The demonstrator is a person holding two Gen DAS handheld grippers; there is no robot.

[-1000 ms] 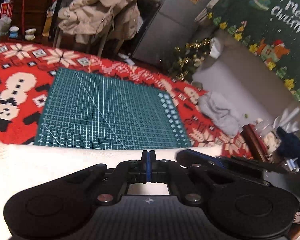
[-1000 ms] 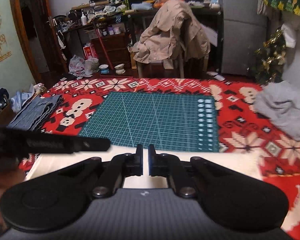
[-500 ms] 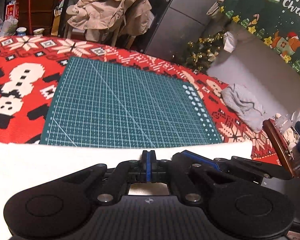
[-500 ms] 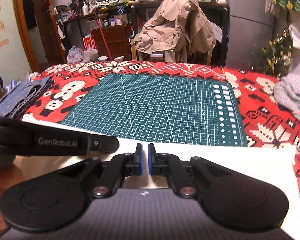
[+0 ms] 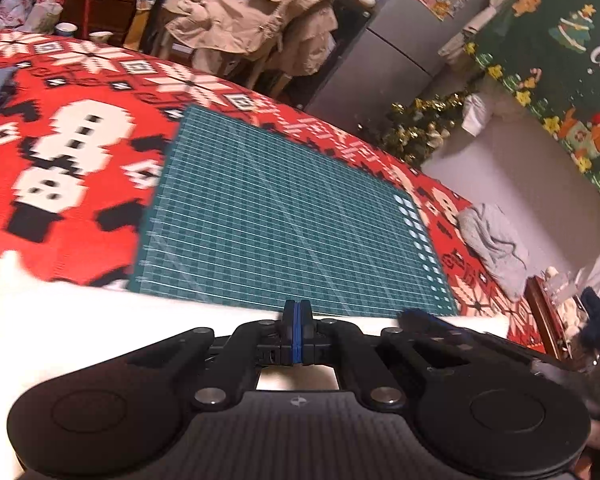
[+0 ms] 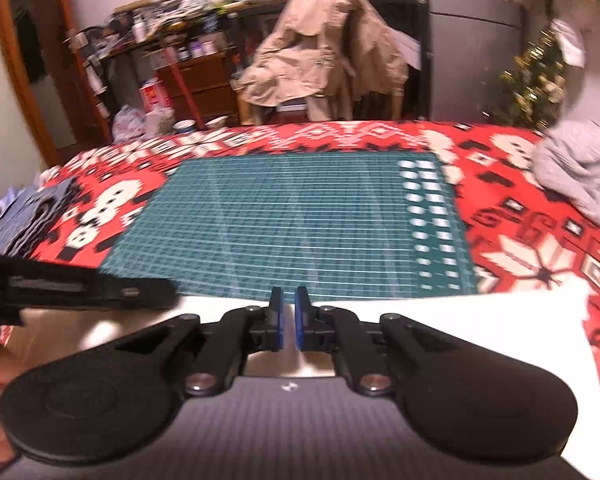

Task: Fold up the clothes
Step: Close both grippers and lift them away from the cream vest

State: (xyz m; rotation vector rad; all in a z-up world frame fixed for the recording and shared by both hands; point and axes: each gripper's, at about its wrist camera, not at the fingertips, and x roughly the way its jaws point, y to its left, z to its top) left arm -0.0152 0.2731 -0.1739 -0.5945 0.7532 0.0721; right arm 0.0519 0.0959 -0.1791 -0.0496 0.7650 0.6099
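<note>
A: How far along is the folding?

B: Early, I'd judge. The white cloth [image 6: 460,320] lies spread at the near side of the table [image 5: 80,140], its far edge along the green mat [image 5: 280,208]. The left gripper [image 5: 297,316] has its jaws pressed together at that edge; whether cloth is pinched I cannot tell. The right gripper [image 6: 288,312] shows a narrow gap over the same edge.

A: Room to work?

B: The mat ahead is bare. A grey garment [image 6: 576,168] waits at the right, a folded blue pile [image 6: 24,216] at the left.
</note>
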